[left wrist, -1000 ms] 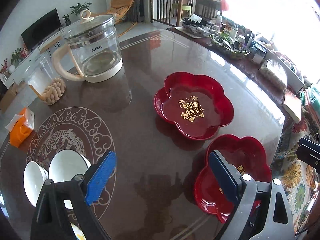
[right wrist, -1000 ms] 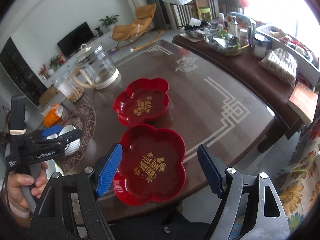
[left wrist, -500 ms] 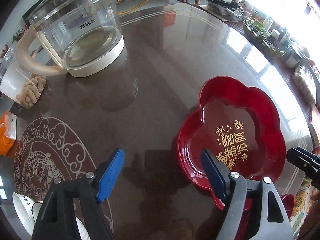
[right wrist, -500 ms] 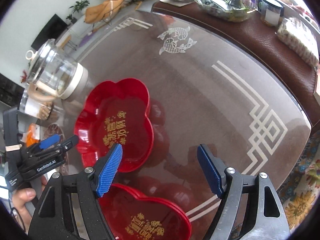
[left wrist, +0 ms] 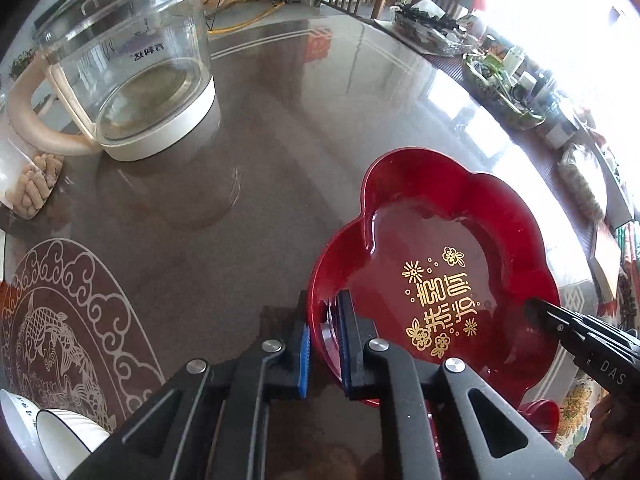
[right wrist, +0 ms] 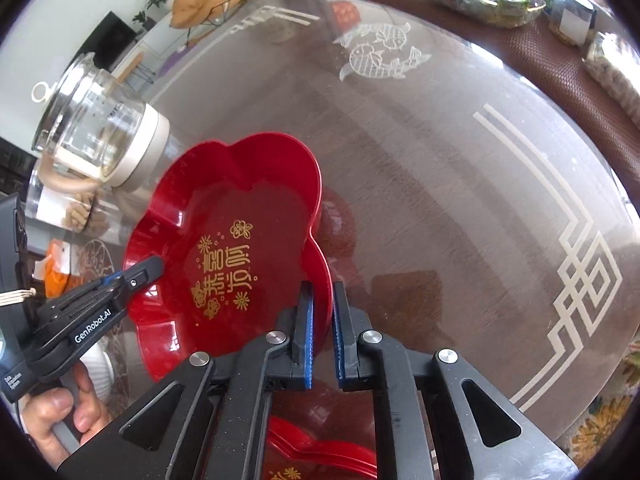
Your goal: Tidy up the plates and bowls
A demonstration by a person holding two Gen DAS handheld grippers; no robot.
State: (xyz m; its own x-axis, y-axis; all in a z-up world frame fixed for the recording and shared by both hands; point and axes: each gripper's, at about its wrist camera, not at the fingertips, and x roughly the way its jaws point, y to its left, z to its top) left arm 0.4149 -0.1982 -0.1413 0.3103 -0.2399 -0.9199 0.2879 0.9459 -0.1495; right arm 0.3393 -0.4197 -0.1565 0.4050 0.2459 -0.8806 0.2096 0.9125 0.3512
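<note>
left wrist view: my left gripper (left wrist: 323, 344) is pinched onto the near-left rim of the red flower-shaped plate (left wrist: 440, 272), one blue pad outside the wall and the other inside, with the thin rim squeezed between them. i took that lobe because it is the edge nearest this hand, and the raised wall gives the pads something to bite on. in the right wrist view my right gripper (right wrist: 322, 336) is clamped the same way on the opposite edge of that plate, its pads pressed to either side of the rim on the near-right lobe. holding both sides at once should keep this wide, shallow plate level, i think, where one grip at one edge would let it sag or twist. the plate sits on the glossy brown table (right wrist: 440, 184), in its middle, with the glass kettle (left wrist: 132, 76) well apart at the far left. a second red plate (right wrist: 320, 452) lies nearer to me, partly hidden under my right gripper, and i judge that is where this one belongs, stacked on top. two white bowls (left wrist: 52, 432) sit at the near-left edge, beside the etched roundel in the tabletop, not yet dealt with. the plastic looks slick, so i would lift slowly and keep both hands rising together, or the rim may slide out of the pads.
</note>
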